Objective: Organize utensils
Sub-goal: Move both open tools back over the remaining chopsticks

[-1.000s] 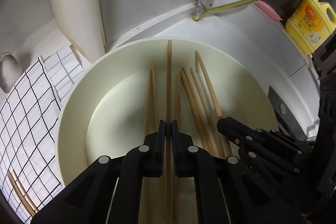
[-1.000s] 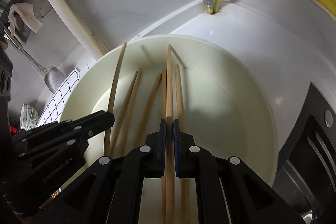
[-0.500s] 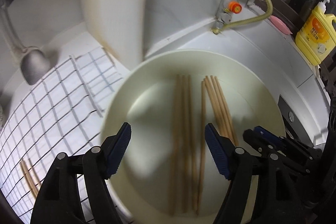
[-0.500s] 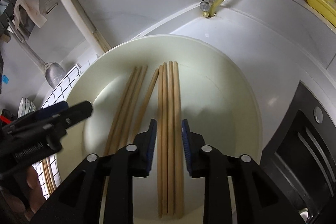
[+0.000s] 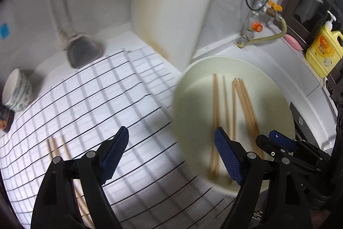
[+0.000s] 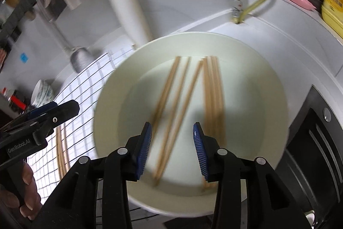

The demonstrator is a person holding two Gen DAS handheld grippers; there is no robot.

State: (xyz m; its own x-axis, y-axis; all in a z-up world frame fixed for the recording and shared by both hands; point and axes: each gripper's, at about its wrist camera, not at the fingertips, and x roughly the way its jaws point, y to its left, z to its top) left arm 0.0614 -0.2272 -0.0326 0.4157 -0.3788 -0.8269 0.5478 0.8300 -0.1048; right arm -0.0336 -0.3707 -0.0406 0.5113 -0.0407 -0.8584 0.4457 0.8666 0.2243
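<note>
The chopsticks (image 6: 188, 98) lie loose in the cream bowl (image 6: 272, 87), long axes running away from the right claw (image 6: 172, 150), which hangs directly above them, jaws opening, empty. The left claw (image 5: 171, 156) (also opening, empty) straddles the bowl's rim, farther off.

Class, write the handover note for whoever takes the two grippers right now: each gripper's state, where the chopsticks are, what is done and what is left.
Left gripper: jaws opening, nothing between them, over the checked cloth beside the basin.
Right gripper: jaws opening, empty, above the basin.
Chopsticks: most lie loose on the basin floor, a tight bunch on the right and a few slanted ones on the left. A few more chopsticks on the cloth.
Done: neither gripper holds a chopstick; some are in the basin.
Left: probably the ones on the cloth need gathering; where the set should end up is not clear from here.
</note>
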